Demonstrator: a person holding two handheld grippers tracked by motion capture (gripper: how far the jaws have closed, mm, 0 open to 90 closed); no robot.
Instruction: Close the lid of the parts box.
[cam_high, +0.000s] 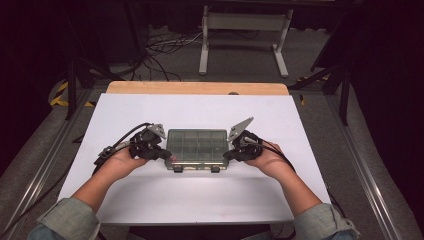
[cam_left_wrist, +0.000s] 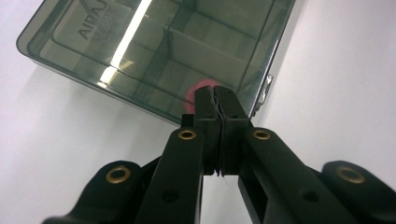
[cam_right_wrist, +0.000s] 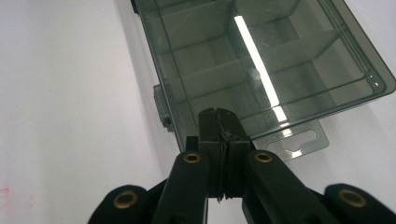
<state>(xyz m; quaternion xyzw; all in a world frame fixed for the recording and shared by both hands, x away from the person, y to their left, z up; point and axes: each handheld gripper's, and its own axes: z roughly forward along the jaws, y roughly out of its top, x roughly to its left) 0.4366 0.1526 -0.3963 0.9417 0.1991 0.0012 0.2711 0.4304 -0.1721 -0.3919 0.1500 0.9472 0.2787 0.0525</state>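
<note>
Both forearms, in grey-green sleeves, came in from the bottom of the high view and angled inward, so that the left hand (cam_high: 120, 159) and the right hand (cam_high: 266, 159) sat at either short end of a smoky translucent plastic compartment box (cam_high: 196, 146). Each hand rested low on the white table top (cam_high: 200, 200), wrapped round its tool, with the cables trailing back along the wrists.

The box lay flat near the middle of the white surface, lid down and closed, its long axis running left to right across the table and its two dark latches (cam_high: 178, 169) facing the person. Dividers showed through the lid (cam_left_wrist: 140, 51), splitting the inside into rectangular cells. A clear hang tab (cam_right_wrist: 294, 140) jutted from the end nearest the right tool.

The left gripper (cam_left_wrist: 216, 100) had its jaws pressed together with no gap, tips touching the near corner edge of the box, beside a small pink spot (cam_left_wrist: 198, 88) seen through the plastic. The right gripper (cam_right_wrist: 219, 122) was likewise clenched flat on itself, its tips against the box's edge just beside the hang tab. Neither clamp gripped anything between its jaws.
</note>
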